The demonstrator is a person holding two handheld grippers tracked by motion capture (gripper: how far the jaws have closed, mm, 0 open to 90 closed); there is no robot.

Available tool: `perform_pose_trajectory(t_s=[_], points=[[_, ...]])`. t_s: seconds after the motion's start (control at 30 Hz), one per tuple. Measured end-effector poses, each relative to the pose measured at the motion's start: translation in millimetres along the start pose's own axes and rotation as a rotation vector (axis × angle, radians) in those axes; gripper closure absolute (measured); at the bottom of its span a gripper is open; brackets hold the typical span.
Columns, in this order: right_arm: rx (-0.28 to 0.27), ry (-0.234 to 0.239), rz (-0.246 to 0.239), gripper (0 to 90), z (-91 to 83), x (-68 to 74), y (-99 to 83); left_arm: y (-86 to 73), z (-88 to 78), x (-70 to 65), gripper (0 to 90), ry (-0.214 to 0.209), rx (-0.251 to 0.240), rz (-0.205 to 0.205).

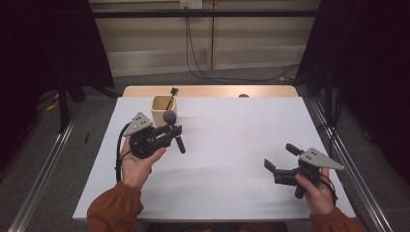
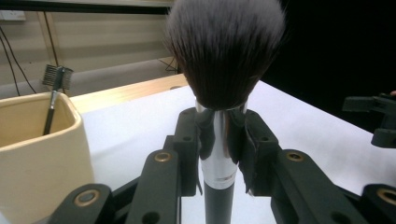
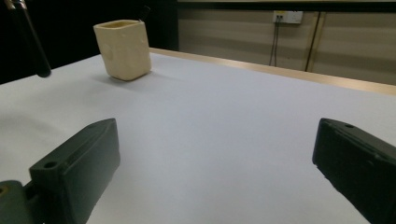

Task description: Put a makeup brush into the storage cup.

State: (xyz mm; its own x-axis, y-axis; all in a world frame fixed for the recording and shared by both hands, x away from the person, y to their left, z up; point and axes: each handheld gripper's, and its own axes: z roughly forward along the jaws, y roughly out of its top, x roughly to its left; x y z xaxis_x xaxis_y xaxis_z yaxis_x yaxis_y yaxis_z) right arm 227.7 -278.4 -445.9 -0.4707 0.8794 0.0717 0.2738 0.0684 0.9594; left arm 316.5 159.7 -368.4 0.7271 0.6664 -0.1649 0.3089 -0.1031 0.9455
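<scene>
Currently, at the left of the high view, your left gripper (image 1: 170,131) is closed on a makeup brush (image 1: 174,130), lifted off the white counter (image 1: 232,145) just in front of a cream holder cup (image 1: 164,108). In the left gripper view the pads clamp the brush's silver collar (image 2: 217,154), so the grip looks firm. The brush stands almost upright there, its full dark head above the jaws and its black handle running down below them.

The cup sits near the far left edge of the counter. A small comb-headed brush (image 2: 57,77) already leans inside it, its thin stem resting against the inner wall.

Judging by this, the pickup is done and the placing is left: you would need to carry the makeup brush over the cup's mouth and lower it in, handle first, beside the smaller tool.

The brush itself has a rounded, fluffy head, dark at the base and paler grey at the tips, a shiny metal collar, and a slim matte black handle.

At the right of the high view, your right gripper (image 1: 280,157) hovers low over the bare counter, well apart from the cup. Its jaws stand wide apart with nothing between them.
</scene>
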Motion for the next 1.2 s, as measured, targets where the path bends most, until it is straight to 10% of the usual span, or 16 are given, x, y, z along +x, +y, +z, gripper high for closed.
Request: perform_pose_trajectory(t_s=[0.6, 1.2], points=[[-0.031, -0.031, 0.02, 0.0, -16.6, -3.0, -12.9, 33.5, -20.4, 33.4, 71.0, 0.078, -0.029, 0.009], [-0.032, -0.019, 0.014, 0.0, -16.3, -2.8, -12.8, 55.8, 3.6, 58.8, 71.0, 0.141, -0.032, 0.021]])
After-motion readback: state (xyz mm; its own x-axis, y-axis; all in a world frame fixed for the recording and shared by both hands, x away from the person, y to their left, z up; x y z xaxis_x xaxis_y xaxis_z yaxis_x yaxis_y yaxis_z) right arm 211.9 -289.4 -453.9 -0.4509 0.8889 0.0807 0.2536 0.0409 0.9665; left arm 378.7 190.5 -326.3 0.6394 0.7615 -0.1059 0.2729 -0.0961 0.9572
